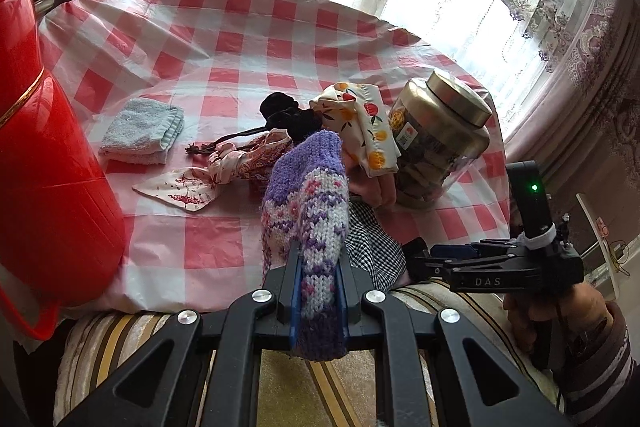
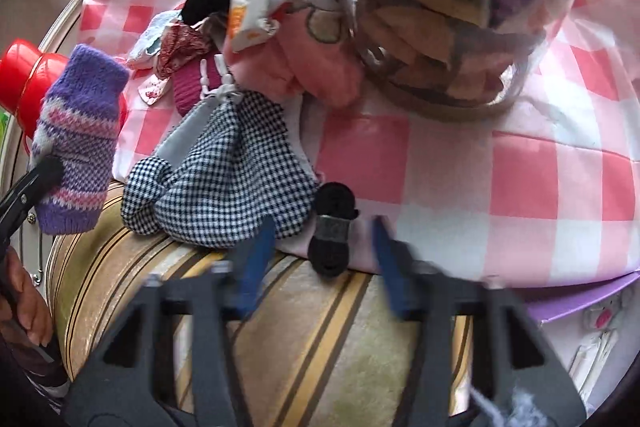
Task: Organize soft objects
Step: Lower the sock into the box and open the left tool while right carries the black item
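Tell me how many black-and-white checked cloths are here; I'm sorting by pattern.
1. The checked cloth lies at the table's near edge, partly overhanging the striped cushion, between the held purple knitted sock and the small black bundle. The pile behind may hide others.

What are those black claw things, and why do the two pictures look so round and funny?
No robot here: a person holds a claw-like gripper in each hand. Each gripper carries a small camera with a round, bendy lens, looking along its two fingers. One picture comes from the left gripper, the other from the right gripper.

The left one is squeezed shut on a purple knitted sock. The right one holds nothing; its blue fingers stand either side of a small black roll without pressing it.

On the pink checked tablecloth lie a folded blue towel, a black-and-white checked cloth, more soft things, and a gold-lidded jar. A red jug stands beside them.
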A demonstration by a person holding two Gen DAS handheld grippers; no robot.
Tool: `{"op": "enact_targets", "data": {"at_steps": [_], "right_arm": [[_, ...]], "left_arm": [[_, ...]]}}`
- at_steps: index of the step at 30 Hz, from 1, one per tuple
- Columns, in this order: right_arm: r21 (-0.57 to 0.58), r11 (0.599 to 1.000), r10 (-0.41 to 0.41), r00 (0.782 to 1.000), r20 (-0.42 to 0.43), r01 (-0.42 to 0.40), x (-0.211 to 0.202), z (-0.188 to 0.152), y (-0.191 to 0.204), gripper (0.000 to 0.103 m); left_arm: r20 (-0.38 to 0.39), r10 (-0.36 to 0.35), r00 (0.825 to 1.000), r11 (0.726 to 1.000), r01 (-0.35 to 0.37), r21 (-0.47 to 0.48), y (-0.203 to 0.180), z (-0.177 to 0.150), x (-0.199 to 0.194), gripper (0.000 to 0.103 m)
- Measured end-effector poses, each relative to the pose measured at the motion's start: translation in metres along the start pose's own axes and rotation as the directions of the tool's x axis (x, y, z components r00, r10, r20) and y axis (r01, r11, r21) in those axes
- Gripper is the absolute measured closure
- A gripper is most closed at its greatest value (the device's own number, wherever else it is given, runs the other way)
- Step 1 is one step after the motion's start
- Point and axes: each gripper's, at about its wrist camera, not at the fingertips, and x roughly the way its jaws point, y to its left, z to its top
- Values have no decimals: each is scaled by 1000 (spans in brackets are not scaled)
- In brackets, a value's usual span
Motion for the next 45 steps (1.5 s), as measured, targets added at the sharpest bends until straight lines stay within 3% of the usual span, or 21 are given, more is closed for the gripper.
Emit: {"op": "enact_targets", "data": {"at_steps": [1,4,9,12,15,19,25,26,29,34,38,39,41,42,43,45], "right_arm": [[2,1000,12,1000,-4,-12,2,0,-5,78],[22,998,52,998,20,-53,-4,-2,-15,81],[72,995,66,989,134,-76,-61,-29,-56,81],[138,989,32,977,210,-62,-105,-51,-94,81],[234,972,-47,960,276,-20,-149,-81,-138,81],[369,929,-164,936,312,40,-189,-125,-190,81],[536,842,-258,916,308,58,-210,-190,-246,81],[555,830,-266,915,304,57,-212,-199,-253,81],[594,803,-276,915,294,51,-213,-225,-270,81],[623,782,-265,918,294,27,-205,-238,-283,81],[609,793,-250,920,300,17,-200,-239,-286,81],[604,797,-245,921,302,14,-199,-239,-286,81],[594,804,-232,924,305,6,-194,-239,-285,81],[592,806,-227,924,306,2,-194,-239,-285,81],[590,807,-223,925,309,-2,-193,-241,-286,81],[593,805,-220,925,310,-7,-191,-243,-288,81]], "left_arm": [[1,3,1000,1000,-3,14,-3,0,0,88],[2,3,1000,998,-3,68,-17,0,0,88],[4,-13,1000,972,12,235,-60,-1,1,88],[-25,-52,998,930,57,363,-97,-5,8,88],[-65,-111,992,861,129,492,-143,-9,19,88],[-124,-181,976,722,218,656,-214,-21,44,88],[-319,-161,934,414,357,837,-323,-71,105,88],[-358,-138,924,368,383,847,-337,-81,117,88],[-403,-44,914,240,401,884,-370,-108,151,88],[-339,152,928,35,338,941,-398,-146,198,88],[-320,318,892,-60,356,932,-401,-172,229,84],[-309,346,886,-76,355,932,-399,-176,235,81],[-346,415,841,-66,407,911,-394,-183,248,67],[-369,435,821,-54,433,900,-392,-183,252,53],[-396,439,806,-32,455,890,-391,-181,254,45],[-448,408,795,32,478,878,-391,-167,251,39]]}}
